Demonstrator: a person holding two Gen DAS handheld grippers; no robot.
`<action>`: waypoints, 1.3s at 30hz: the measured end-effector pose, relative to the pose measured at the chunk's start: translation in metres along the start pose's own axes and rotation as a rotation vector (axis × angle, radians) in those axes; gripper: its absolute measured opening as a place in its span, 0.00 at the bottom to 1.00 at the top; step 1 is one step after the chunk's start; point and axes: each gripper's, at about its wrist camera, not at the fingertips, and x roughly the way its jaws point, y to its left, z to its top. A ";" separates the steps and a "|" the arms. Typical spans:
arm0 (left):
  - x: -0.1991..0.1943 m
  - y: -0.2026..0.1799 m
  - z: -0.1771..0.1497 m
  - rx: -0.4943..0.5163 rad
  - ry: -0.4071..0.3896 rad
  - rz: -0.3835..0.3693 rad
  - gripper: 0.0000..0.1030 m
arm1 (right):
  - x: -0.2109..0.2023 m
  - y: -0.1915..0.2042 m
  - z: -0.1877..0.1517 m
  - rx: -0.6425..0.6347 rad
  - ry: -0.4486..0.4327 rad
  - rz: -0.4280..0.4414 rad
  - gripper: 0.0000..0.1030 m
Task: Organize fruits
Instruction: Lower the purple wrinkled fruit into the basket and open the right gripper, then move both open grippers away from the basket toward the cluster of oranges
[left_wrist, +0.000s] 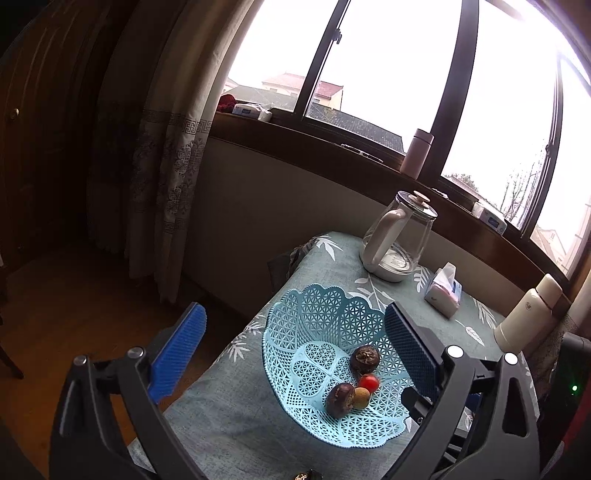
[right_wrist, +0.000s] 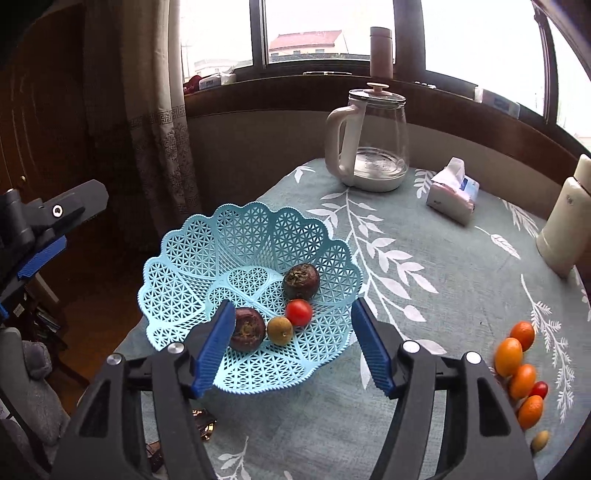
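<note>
Both claws gape empty: the left gripper (left_wrist: 295, 347) and right gripper (right_wrist: 293, 345) hover over the blue lattice basket (right_wrist: 207, 258), which holds two mangosteens, a cherry tomato (right_wrist: 299, 312) and a longan (right_wrist: 280, 330). Kumquats (right_wrist: 515, 363) lie on the tablecloth (right_wrist: 424, 258). No writing is legible.

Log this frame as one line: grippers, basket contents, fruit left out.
left gripper open, empty | right gripper open, empty | blue basket holds four fruits | loose fruits on tablecloth, right of basket
</note>
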 end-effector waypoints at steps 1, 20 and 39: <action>0.000 -0.001 0.000 0.000 0.000 -0.001 0.97 | -0.001 -0.001 0.000 0.000 -0.003 -0.012 0.64; 0.000 -0.037 -0.013 0.079 0.025 -0.048 0.97 | -0.020 -0.041 -0.018 0.065 -0.023 -0.153 0.69; 0.003 -0.072 -0.032 0.159 0.050 -0.072 0.97 | -0.032 -0.140 -0.067 0.277 0.035 -0.235 0.70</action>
